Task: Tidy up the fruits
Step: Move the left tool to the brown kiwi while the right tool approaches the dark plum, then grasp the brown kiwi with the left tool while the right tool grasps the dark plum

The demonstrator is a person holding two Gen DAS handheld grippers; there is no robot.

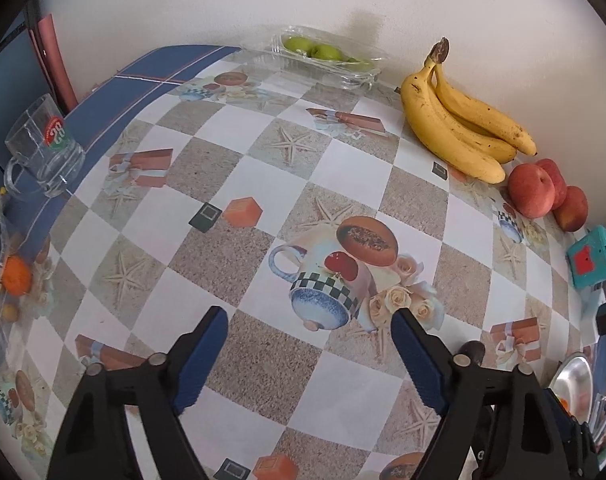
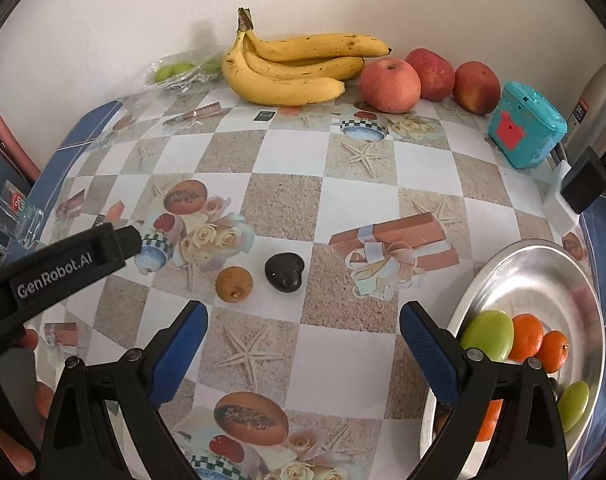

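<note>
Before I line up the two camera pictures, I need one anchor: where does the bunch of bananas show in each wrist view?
Left wrist view: the bunch of bananas lies upper right, against the wall, stem up.
Right wrist view: the bunch of bananas lies top centre, against the wall, stem at left.
Shared landmark: the red apples sit just right of the bunch in both.

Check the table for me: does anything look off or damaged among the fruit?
Yes: a blackened, shrivelled fruit lies loose beside a small brown one, apart from the metal plate. It looks spoiled.
</note>
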